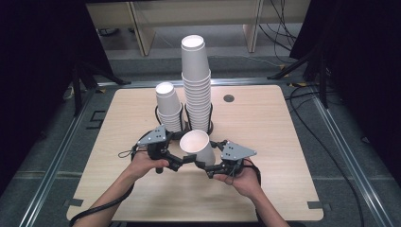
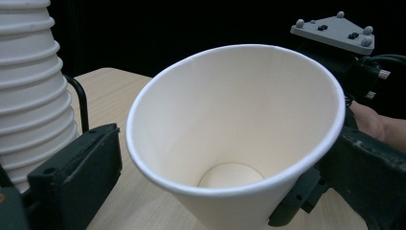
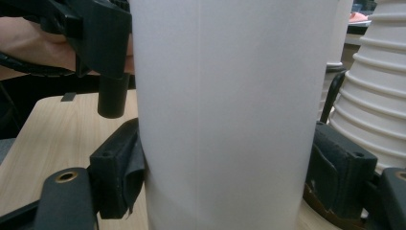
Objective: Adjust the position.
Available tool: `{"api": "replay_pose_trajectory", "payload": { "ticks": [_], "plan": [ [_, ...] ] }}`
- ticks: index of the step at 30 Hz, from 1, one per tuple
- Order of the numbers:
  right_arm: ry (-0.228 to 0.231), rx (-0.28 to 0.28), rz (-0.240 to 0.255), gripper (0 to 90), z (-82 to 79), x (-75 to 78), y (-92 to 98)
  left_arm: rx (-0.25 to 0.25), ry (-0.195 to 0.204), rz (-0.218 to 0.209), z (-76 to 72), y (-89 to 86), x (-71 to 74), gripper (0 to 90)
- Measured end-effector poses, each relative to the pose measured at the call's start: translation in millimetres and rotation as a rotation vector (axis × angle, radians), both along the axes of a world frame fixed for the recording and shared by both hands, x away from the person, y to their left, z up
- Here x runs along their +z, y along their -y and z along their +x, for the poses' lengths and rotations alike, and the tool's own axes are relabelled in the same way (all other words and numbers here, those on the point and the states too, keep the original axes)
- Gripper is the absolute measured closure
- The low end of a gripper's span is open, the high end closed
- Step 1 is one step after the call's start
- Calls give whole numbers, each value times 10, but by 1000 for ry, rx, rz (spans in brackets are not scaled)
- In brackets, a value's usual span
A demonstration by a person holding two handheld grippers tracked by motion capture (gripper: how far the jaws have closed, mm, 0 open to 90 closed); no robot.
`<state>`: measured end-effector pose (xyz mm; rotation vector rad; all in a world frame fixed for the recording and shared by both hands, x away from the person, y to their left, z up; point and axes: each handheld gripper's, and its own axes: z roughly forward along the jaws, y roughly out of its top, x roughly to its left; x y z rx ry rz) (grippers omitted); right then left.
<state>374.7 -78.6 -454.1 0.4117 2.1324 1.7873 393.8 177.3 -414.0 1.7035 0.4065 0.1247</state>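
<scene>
While the short stack of cups (image 1: 169, 107) stands at the left of the bench (image 1: 265, 142) in its black wire holder, the left gripper (image 1: 176, 161) reaches in just in front of it, its jaws set either side of the loose paper cup (image 1: 198, 147); whether they press the wall I cannot tell. That cup is tilted, mouth toward the left, above the bench between the two hands. It looks very light, thin-walled and easily crushed, so a gentle hold low on the wall near the stiffer base, or by the rolled rim, seems safest. Behind it rises the tall stack (image 1: 196, 85). To the right, the right gripper (image 1: 213, 169) has its jaws closed on the cup's wall. Pale wood-grain laminate, smooth, probably slippery. Beyond: grey floor, cables, dark curtains.
</scene>
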Motion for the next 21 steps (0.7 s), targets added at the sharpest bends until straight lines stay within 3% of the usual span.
{"api": "replay_pose_trajectory", "payload": {
  "ticks": [3, 4, 6, 9, 10, 19, 21],
  "plan": [
    [21, 9, 11, 232, 15, 5, -15, -2, 2, 1, -2, 6, 6, 13],
    [-20, 17, 22, 232, -5, -1, -24, -2, 2, 0, -2, 8, 8, 15],
    [-18, -7, 9, 232, -17, 3, -20, -5, 5, 0, -1, 16, 11, 16],
    [-41, 11, 15, 232, -30, -7, -39, -10, 10, 5, 0, 31, 14, 19],
    [-23, 9, 12, 231, -20, -9, -42, -11, 9, 5, -1, 35, 13, 21],
    [-9, 29, 2, 228, -7, -9, -51, -22, 6, -2, -1, 44, 3, 38],
    [-6, 7, 12, 228, -15, -13, -57, -22, 6, -3, 0, 45, 4, 38]
  ]
}}
